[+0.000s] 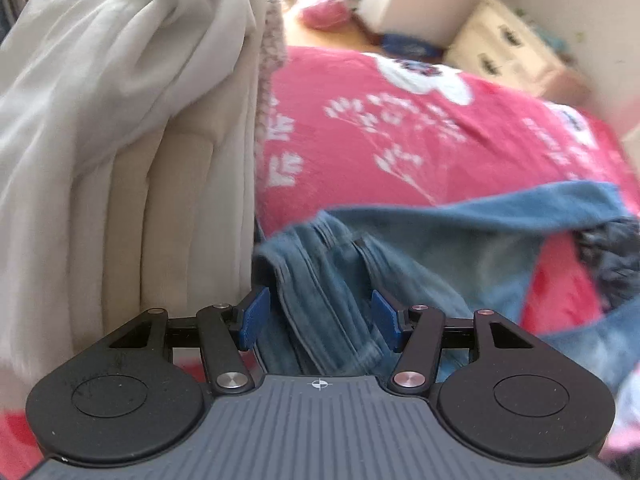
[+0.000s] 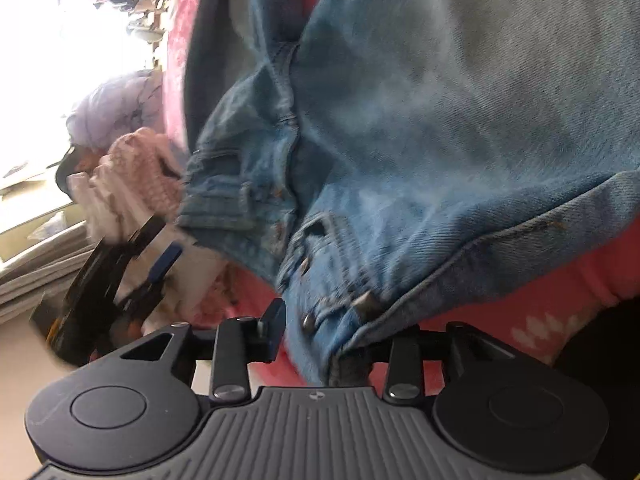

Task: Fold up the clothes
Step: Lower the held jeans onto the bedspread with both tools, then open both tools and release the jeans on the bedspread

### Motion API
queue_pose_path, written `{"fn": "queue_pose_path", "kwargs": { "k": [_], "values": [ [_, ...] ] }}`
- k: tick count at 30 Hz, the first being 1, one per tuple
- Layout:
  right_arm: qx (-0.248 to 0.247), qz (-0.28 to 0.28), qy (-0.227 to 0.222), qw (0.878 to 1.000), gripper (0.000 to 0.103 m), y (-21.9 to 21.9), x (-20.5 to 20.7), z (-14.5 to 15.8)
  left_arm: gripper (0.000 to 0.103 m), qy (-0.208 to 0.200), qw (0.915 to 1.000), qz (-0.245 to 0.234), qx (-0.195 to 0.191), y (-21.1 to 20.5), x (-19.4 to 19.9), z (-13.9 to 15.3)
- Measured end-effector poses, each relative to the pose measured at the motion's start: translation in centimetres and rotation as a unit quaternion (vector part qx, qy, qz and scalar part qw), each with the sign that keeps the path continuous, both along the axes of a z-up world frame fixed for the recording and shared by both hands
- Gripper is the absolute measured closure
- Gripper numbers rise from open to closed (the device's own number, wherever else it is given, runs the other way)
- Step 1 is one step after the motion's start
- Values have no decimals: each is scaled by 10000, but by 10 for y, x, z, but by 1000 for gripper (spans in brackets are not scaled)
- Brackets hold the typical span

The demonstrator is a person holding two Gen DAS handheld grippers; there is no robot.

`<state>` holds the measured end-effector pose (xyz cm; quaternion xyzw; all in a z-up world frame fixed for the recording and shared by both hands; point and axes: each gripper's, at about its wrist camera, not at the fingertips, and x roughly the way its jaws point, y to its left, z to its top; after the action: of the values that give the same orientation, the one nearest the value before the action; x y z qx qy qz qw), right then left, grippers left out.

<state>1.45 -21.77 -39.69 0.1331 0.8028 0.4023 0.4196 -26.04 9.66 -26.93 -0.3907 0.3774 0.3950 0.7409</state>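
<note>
Denim, faded blue: the jeans [image 1: 360, 248] lie crumpled on a pink flowered bedspread [image 1: 400, 128], just beside a cream padded cushion [image 1: 180, 200] draped with white cloth [image 1: 120, 40].

Left gripper [image 1: 320, 316]: jaws released, blue pads apart, a ridge of seamed denim running between them but neither pad pressing on it. The seam's long axis runs away from the gripper, roughly in line with its pointing direction.

Right gripper [image 2: 316, 328]: jaws parted; the waistband end of the jeans, with rivets and a button, sits just ahead and spills over the right-hand finger, which is hidden under the fabric. The left-hand pad stands clear of the cloth. Cannot see any pinch, so I read it as let go.

Judgement: the right gripper is nearer the waistband, the left nearer the leg seam; the next grasp depends on which edge gets taken.

Hard to make out: both views blurred. The legs' far ends are cut off. A pale pink knit [image 2: 144, 168] lies beyond the jeans, next to the other gripper
</note>
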Motion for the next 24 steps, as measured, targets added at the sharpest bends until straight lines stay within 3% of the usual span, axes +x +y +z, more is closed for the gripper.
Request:
{"fn": "queue_pose_path", "kwargs": {
  "k": [2, 5, 8, 12, 19, 22, 24],
  "values": [
    [-97, -277, -85, 9995, 77, -6, -9, -2, 46, -320, 9994, -24, -133, -10, -20, -6],
    [-187, -736, -247, 9968, 85, -17, -23, 6, 46, -593, 9975, -243, -303, -15, -40, -20],
    [-210, -1005, -737, 9920, 90, -25, -39, 30, 46, -765, 9948, -531, -409, -10, -48, -37],
    [-91, -1464, -1343, 9800, 92, -38, -57, 67, 46, -928, 9918, -684, -559, -7, -63, -47],
    [-193, -1595, -1888, 9688, 92, -84, -54, 113, 42, -1232, 9827, -859, -1085, -15, -80, -49],
    [-398, -1575, -1943, 9674, 92, -111, -39, 105, 38, -1317, 9812, -841, -1136, -23, -74, -53],
    [-541, -1429, -1781, 9721, 92, -121, -32, 80, 37, -1245, 9826, -826, -1101, -31, -67, -58]
  ]
}}
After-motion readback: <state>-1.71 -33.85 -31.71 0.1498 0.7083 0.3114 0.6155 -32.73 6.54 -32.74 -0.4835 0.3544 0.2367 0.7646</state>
